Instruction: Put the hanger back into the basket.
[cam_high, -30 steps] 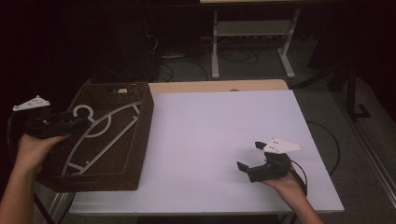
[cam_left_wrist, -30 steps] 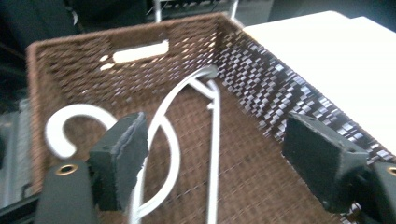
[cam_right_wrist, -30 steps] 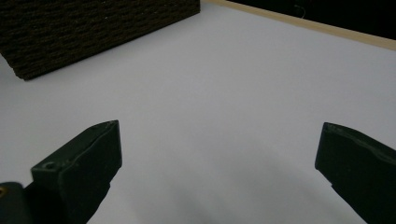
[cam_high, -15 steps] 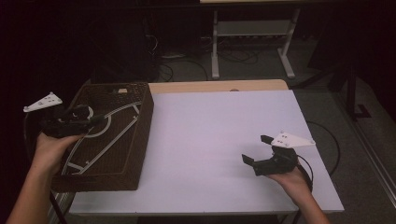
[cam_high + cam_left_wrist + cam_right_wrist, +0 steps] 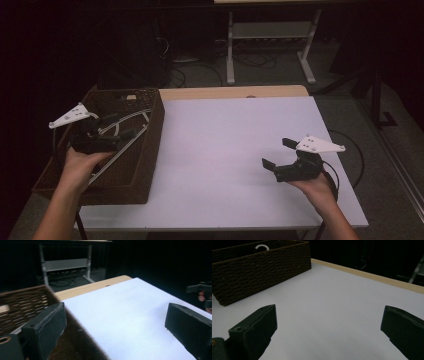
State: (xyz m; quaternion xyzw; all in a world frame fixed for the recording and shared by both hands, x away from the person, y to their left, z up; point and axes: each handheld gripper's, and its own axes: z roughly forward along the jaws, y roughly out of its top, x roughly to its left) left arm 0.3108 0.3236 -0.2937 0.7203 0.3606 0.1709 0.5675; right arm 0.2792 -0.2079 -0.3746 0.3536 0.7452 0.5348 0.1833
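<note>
The white wire-thin clothes hanger (image 5: 122, 131) lies inside the dark brown woven wicker basket (image 5: 150, 150) at the left end of the table, and its long axis runs slantwise from the near left of the basket up toward the far right. Its rounded hook shows as a white curl above the far rim in my right gripper view (image 5: 261, 247). The basket is rectangular, with coarse ribbed weave on its walls and a small pale tag on the far wall; I can read no writing on it.

My left gripper (image 5: 131, 131) hovers over the basket above the hanger. Its black jaws have just been opening and stand wide apart, with nothing between them. In my left gripper view the pads (image 5: 51, 323) look matte and slightly rough-edged, blocky in shape.

To the right spreads the smooth white sheet (image 5: 225, 150) covering the tabletop, with a strip of pale wood (image 5: 235, 92) bare along the far edge.

At the right end, well apart from the basket, my right gripper (image 5: 278, 152) is held just above the sheet, its jaws spread wide and empty, pointing leftward toward the basket. A grey three-cornered plate (image 5: 320, 145) sits on top of it.
</note>
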